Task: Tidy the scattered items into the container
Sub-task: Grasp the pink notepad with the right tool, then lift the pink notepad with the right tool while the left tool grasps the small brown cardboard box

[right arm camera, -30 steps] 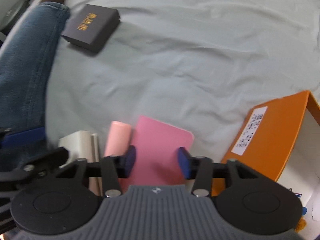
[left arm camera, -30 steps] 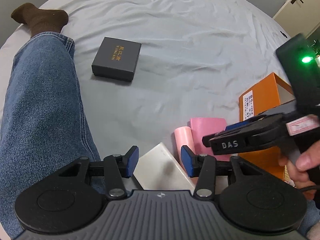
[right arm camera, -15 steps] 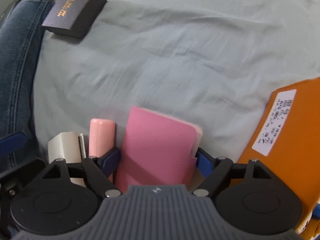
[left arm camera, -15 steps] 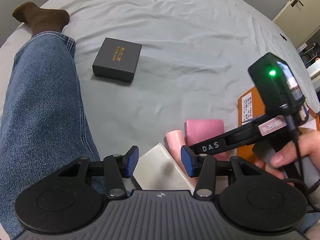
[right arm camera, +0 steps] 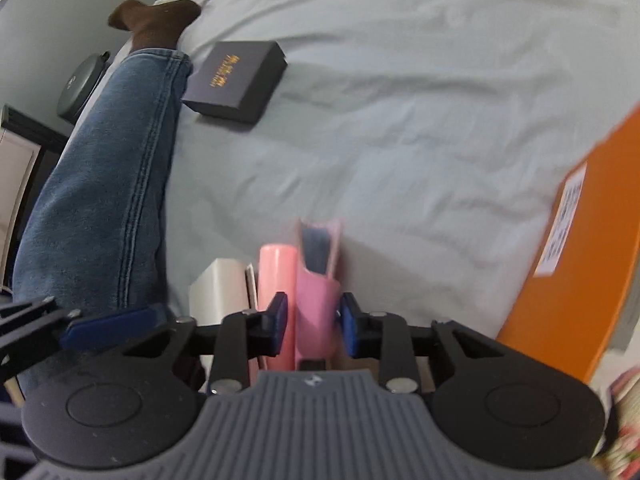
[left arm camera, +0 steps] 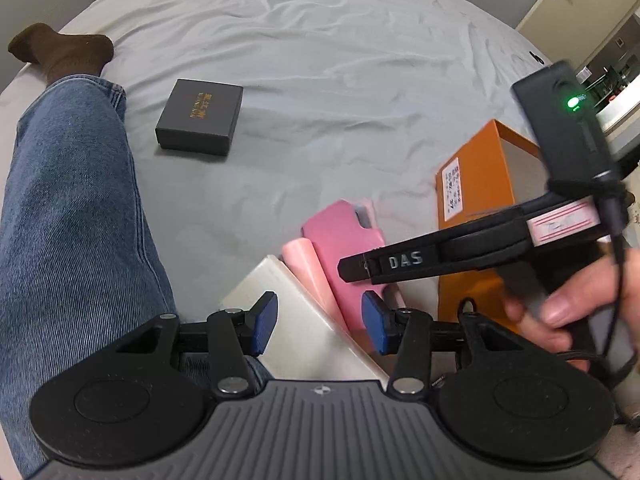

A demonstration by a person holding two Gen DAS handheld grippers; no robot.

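Note:
A pink phone case (right arm camera: pixel 316 312) stands on its edge between the pads of my right gripper (right arm camera: pixel 314 318), whose jaws are closing on it. In the left wrist view the same case (left arm camera: pixel 344 248) tilts up off the sheet under the right gripper's black finger (left arm camera: pixel 404 260). A pink tube (right arm camera: pixel 276 276) and a white box (right arm camera: pixel 220 288) lie just left of it. My left gripper (left arm camera: pixel 319 324) hovers open over the white box (left arm camera: pixel 304 332), gripping nothing. The orange container (left arm camera: pixel 472 184) stands to the right. A dark box with gold lettering (left arm camera: pixel 200 116) lies farther up the bed.
A person's leg in blue jeans (left arm camera: pixel 68 220) with a brown sock (left arm camera: pixel 60 52) stretches along the left side of the grey bedsheet (left arm camera: pixel 340 80). A hand (left arm camera: pixel 560 304) holds the right gripper's handle. A door and furniture show at the far right.
The right gripper opened wide around the flat pink case, then closed on it, and the case turned up onto its edge. The left gripper drifted slightly with its jaws unchanged.

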